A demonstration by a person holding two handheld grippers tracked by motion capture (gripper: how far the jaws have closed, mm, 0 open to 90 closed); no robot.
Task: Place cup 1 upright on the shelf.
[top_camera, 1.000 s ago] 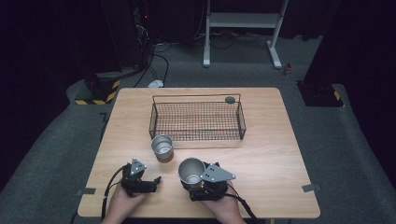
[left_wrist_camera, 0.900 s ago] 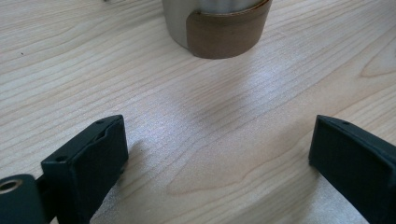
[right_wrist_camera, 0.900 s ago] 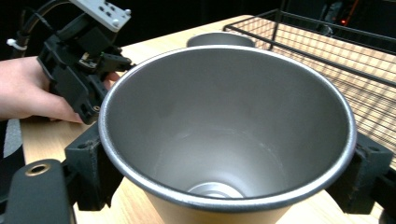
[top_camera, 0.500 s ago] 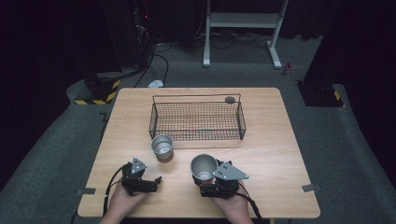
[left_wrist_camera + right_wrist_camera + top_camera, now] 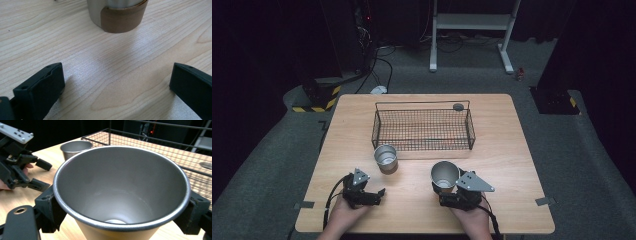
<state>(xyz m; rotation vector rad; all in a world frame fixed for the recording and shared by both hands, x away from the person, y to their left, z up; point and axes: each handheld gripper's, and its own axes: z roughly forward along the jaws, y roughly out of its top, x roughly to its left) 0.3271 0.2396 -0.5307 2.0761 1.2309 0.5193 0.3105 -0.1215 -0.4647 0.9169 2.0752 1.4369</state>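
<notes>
My right gripper (image 5: 447, 186) is shut on a steel cup (image 5: 444, 175) near the table's front edge; in the right gripper view the cup (image 5: 122, 192) stands upright and empty between the two black jaws. A second steel cup (image 5: 385, 157) with a brown band stands just in front of the wire basket (image 5: 423, 128); its base (image 5: 120, 15) shows ahead of my left gripper. My left gripper (image 5: 379, 196) rests open on the wood at the front left, nothing between its fingers (image 5: 41, 87), and appears farther off as the left gripper (image 5: 37, 175).
The black wire basket sits at the table's middle back, with a small dark round thing (image 5: 458, 106) at its far right corner. The wooden table (image 5: 517, 150) has bare wood on both sides. Dark floor, cables and a white stand lie beyond.
My right gripper has carried its cup to the right along the front of the table. The left gripper and the banded cup have stayed put.
</notes>
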